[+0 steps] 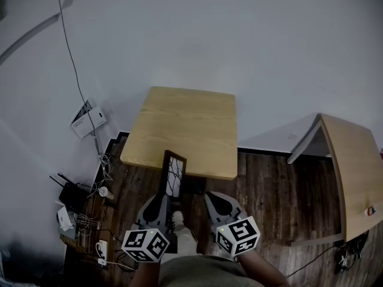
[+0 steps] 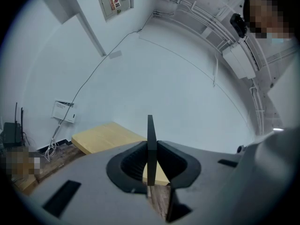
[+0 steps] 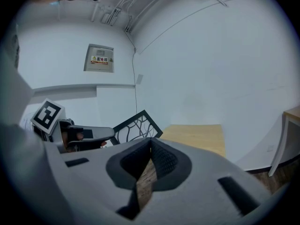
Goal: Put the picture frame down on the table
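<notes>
The picture frame (image 1: 174,173) is up in the air, upright, pinched at its lower end by the left claw (image 1: 164,195). It is a dark frame with a branching pattern across its pane. In the left gripper view it shows edge-on, a thin black slat (image 2: 151,144) standing straight, both jaws pressed flat against its sides. From the head view its top edge overlaps the near edge of the desk (image 1: 185,124), and nothing of it rests on the wood. The light wooden top shows nothing lying on it.

Over to the right claw (image 1: 210,197), just beside the left one: the jaws are together, tips meeting, nothing between them, only dark floorboards (image 3: 146,177) through the gap below. Its camera catches the frame's face (image 3: 136,125) tilted like a diamond, with the left claw's marker cube (image 3: 47,116) beside it.

Further out, a second desk (image 1: 356,172) stands well apart at the right. A wall box (image 1: 88,119) and tangled cables (image 1: 90,214) sit at the left.
</notes>
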Tool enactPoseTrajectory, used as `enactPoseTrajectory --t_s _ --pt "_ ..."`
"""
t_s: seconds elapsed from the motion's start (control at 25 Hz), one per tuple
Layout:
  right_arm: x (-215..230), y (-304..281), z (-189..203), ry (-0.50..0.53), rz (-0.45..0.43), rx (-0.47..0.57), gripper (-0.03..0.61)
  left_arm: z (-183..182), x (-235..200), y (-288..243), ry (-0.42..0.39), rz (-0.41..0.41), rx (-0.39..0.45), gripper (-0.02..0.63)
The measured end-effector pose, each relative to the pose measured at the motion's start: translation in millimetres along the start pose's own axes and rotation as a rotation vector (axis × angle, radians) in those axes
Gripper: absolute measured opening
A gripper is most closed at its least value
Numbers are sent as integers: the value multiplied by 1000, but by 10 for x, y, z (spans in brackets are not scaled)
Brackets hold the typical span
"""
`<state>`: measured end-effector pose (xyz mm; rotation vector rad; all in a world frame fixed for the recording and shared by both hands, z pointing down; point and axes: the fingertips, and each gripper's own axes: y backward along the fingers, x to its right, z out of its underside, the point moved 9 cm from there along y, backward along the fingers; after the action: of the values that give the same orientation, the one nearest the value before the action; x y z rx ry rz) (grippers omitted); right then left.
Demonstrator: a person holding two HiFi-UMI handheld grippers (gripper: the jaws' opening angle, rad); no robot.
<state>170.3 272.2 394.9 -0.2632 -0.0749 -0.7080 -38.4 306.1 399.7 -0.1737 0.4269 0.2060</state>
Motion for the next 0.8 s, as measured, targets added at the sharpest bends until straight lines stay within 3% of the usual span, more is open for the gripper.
enactPoseTrajectory --t_s 0.8 --pt "395 -1566 -547 1 13 -22 0 -605 -892 -1300 31 15 -22 61"
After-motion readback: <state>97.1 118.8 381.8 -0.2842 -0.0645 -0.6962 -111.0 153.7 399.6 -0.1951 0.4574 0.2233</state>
